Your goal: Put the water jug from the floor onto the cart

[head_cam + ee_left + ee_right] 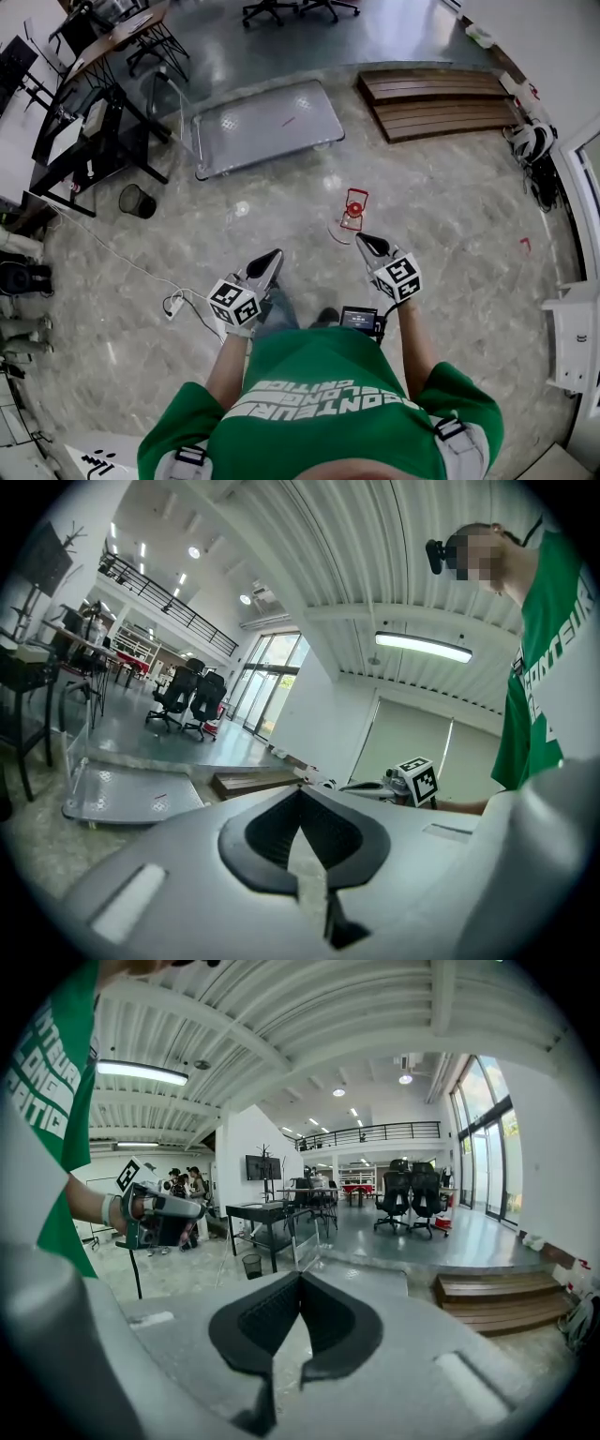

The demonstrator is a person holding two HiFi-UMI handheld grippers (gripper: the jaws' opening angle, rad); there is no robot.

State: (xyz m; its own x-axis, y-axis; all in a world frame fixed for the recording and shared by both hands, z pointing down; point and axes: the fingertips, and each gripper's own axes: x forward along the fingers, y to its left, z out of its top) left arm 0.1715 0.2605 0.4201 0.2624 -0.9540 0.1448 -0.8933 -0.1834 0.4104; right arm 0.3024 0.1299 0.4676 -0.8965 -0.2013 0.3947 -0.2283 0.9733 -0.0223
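The water jug [354,208], clear with a red cap and handle, stands upright on the stone floor ahead of me. The cart [267,127] is a flat grey platform trolley farther off to the left, also low at the left of the left gripper view [131,797]. My right gripper [361,242] is shut with nothing in it, its tip just short of the jug. My left gripper [272,258] is shut too and empty, off to the jug's left. Each gripper view shows its own jaw tips meeting, left gripper [300,791] and right gripper [300,1276]; the jug is hidden in both.
Wooden steps [439,101] lie at the back right. Black desks [89,122] and a black waste bin [137,200] stand left of the cart. A white cable with a power strip [173,304] runs over the floor at my left. Office chairs [281,9] stand far back.
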